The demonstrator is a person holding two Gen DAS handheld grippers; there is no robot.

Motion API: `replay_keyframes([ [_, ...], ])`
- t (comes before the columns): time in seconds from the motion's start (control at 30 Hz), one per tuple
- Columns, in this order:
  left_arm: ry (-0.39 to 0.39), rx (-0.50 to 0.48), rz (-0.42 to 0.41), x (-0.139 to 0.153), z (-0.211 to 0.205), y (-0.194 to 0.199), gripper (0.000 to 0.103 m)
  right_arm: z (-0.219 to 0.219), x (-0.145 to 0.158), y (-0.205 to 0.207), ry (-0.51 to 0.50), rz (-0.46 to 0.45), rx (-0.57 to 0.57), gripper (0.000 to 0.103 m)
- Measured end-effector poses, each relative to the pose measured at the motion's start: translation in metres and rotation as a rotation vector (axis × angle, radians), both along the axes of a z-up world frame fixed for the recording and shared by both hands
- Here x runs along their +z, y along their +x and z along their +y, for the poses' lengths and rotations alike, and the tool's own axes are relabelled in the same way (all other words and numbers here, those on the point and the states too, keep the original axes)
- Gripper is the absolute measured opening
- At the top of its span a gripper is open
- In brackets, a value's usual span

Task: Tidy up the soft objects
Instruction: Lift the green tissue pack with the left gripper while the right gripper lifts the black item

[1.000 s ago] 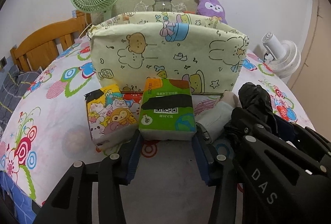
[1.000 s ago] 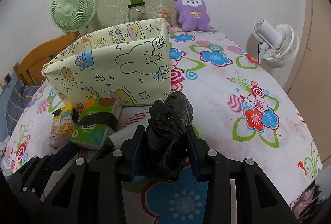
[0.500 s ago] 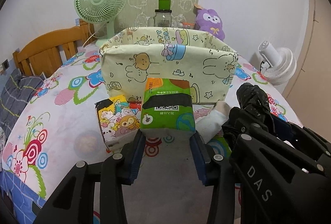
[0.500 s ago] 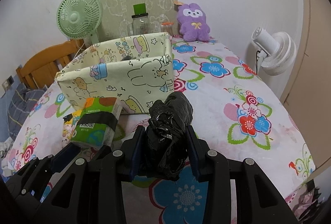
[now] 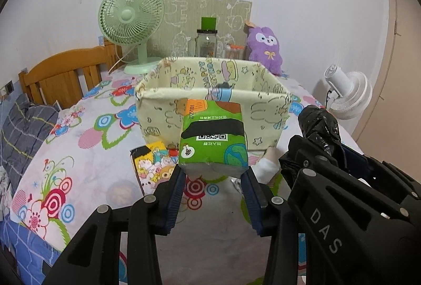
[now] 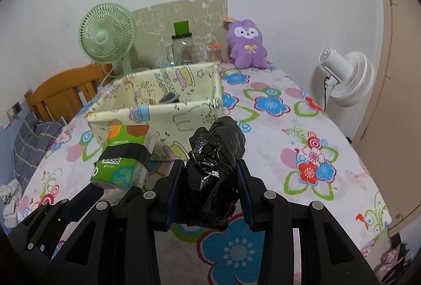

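Note:
My left gripper [image 5: 213, 174] is shut on a green tissue pack [image 5: 213, 139], held in the air in front of the cream cartoon-print fabric box [image 5: 210, 95]. The same green tissue pack [image 6: 123, 156] shows at the left of the right wrist view. My right gripper [image 6: 210, 172] is shut on a crumpled black plastic bag [image 6: 214, 169], also lifted, beside the fabric box [image 6: 158, 111]. The black bag [image 5: 319, 124] appears at the right of the left wrist view. A yellow cartoon tissue pack [image 5: 152, 164] and a white sock [image 5: 267, 166] lie on the flowered sheet below.
At the back stand a green fan [image 5: 131, 14], a glass jar [image 5: 206, 41] and a purple plush [image 5: 264, 48]. A white fan [image 6: 344, 77] stands off the right edge. A wooden bed frame [image 5: 60, 74] and grey checked bedding [image 5: 23, 132] are on the left.
Both grippers have risen with their loads. The green tissue pack has left the sheet, and the box's inside now shows over its rim.

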State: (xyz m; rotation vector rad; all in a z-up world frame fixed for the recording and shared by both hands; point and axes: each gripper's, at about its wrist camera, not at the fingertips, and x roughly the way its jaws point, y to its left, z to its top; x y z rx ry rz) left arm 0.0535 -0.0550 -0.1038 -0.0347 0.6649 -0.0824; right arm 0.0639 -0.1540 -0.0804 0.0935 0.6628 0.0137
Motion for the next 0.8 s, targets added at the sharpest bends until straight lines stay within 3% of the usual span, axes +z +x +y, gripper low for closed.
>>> replay_keyframes([
  [0.8,0.003,-0.004,-0.088,0.051,0.004,0.003,0.044,0.003,0.053,0.001,0.019,-0.095,0.006,0.043],
])
